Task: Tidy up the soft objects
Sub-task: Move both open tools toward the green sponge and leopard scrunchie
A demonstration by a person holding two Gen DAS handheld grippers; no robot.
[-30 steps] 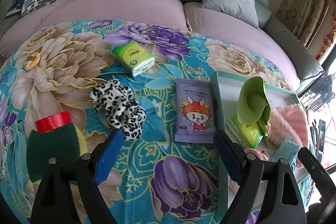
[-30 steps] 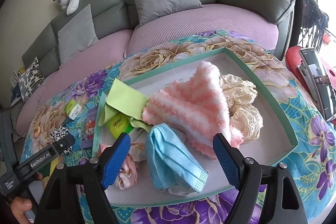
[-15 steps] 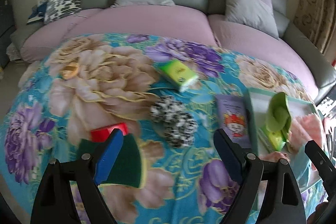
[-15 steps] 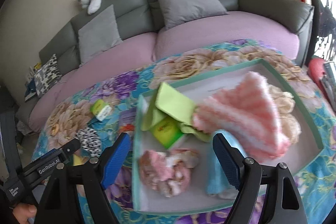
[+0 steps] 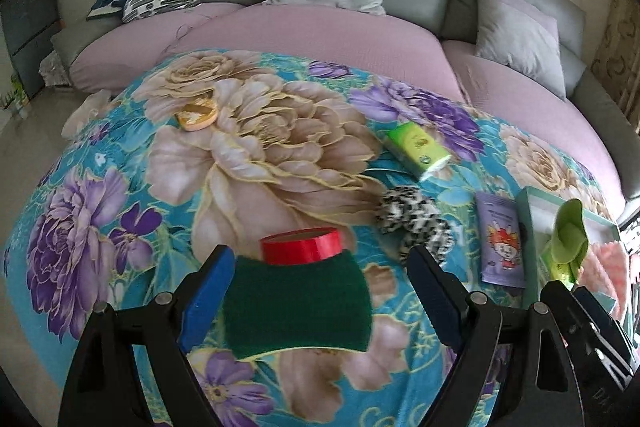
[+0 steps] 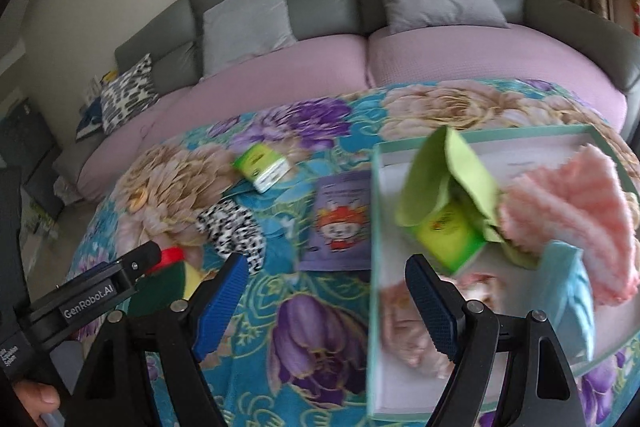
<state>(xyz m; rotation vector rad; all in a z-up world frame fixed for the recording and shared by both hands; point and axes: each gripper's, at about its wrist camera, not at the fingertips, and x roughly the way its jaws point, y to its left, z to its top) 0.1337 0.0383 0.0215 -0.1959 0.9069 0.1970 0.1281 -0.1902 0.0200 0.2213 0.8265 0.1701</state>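
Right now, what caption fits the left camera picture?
Open left gripper over a green sponge and red tape roll.

Green scouring pad point(image 5: 296, 307) rough, matt; red tape roll point(image 5: 302, 245) glossy; floral blanket point(image 5: 120, 187) soft cloth.

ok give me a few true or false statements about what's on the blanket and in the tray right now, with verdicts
1. The left tongs are open, with a green sponge lying between the fingers. True.
2. The leopard-print scrunchie is inside the tray. False: it lies on the floral blanket, outside it.
3. The pink knitted cloth is in the tray. True.
4. The right tongs grip the blue face mask. False: they are open and empty.
5. The red tape roll sits just behind the sponge. True.
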